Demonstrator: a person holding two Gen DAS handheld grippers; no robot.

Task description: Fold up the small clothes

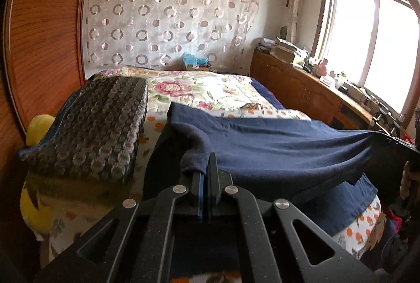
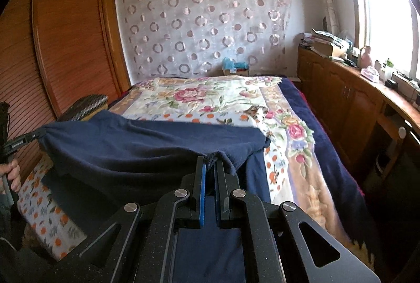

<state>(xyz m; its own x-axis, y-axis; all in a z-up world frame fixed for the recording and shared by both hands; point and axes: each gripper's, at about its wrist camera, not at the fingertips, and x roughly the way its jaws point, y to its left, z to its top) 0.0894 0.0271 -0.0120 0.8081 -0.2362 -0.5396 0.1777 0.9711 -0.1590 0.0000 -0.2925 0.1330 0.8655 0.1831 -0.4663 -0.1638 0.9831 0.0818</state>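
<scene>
Over the near end of the bed (image 2: 309,109), with its floral spread, a navy garment (image 1: 275,141) hangs stretched between the two grippers, its lower part draping down onto the orange-dotted sheet. It looks like soft knit: light, limp, sagging in the middle and bunching where it is pinched, so it will follow any pull and needs both top corners held taut to fold cleanly. A dark patterned cushion (image 1: 89,125) lies on the bed to the left, well apart from the cloth. The left gripper (image 1: 206,172) has its fingers clamped on a bunched corner at the left end. The right gripper (image 2: 208,170) has its fingers pinched on a hem at the right end.
</scene>
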